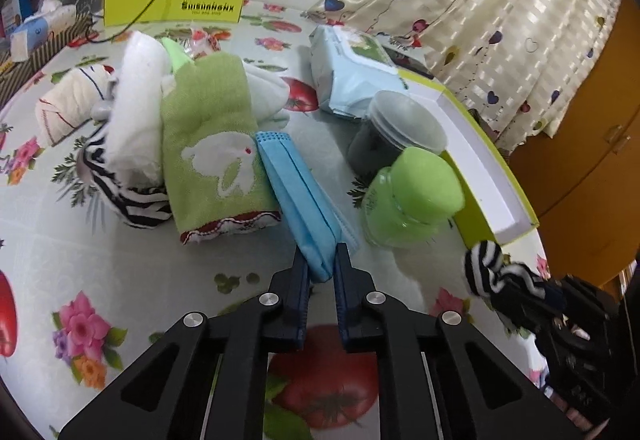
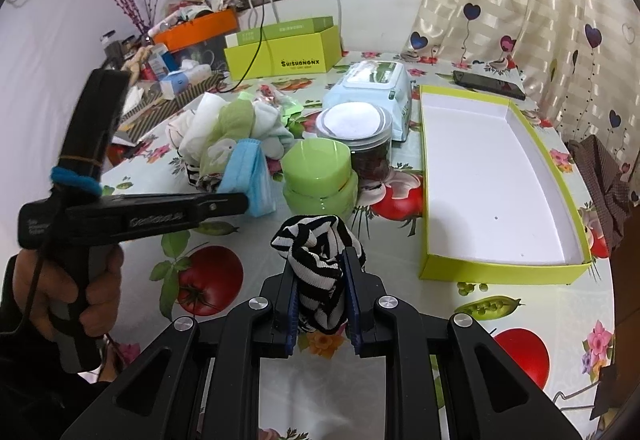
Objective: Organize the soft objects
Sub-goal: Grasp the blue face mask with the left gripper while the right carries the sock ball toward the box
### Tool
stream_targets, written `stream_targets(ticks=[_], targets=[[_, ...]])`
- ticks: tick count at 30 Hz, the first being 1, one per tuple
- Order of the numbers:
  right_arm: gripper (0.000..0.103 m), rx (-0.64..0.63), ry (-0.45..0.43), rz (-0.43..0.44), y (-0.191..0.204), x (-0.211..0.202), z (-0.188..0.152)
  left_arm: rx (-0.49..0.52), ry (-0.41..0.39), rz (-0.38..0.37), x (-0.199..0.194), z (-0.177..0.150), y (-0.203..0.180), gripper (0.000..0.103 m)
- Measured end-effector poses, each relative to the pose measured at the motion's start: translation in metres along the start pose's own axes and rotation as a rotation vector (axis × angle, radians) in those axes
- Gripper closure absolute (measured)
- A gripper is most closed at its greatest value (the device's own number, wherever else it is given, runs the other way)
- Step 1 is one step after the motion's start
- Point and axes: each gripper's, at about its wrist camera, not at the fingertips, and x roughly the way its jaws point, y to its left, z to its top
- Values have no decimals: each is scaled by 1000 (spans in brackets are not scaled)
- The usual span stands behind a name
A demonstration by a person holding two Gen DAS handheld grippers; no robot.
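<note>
1. Flowered oilcloth covers the tabletop (image 2: 520, 304), with heart-print curtains and a barred window behind it.
2. My left hand-held gripper (image 1: 322, 260) is clenched on the near end of the folded blue face masks (image 1: 296, 195), which lie just beside the green rabbit towel (image 1: 216, 155) at about 10 o'clock from my fingertips.
3. My right hand-held gripper (image 2: 320, 280) is grasping a bunched black-and-white striped cloth (image 2: 318, 260), held above the tabletop.
4. At 2 o'clock in the right wrist view sits the shallow lime-edged box lid (image 2: 492, 175); its white floor is bare, so I judge nothing has been sorted into it yet.
5. Left to do, as I read it: the towel, a white rolled cloth (image 1: 136, 111), another striped piece (image 1: 140, 203) and a pale bundle behind them are heaped at 11 o'clock.
6. Green jar (image 2: 320, 175) and clear tub (image 2: 360, 135) stand between heap and lid; I would carry around them.
</note>
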Motion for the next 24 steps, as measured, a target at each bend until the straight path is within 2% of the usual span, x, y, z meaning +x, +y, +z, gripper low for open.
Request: stream_targets(ticks=[13,24], targets=[[84,-3,-56,3,2,-16,5,89,-113,-58,-55,-2,-19,93],[84,40,-131,-59,-35,-31,19,205,-147,-98,-54,25,-64,93]])
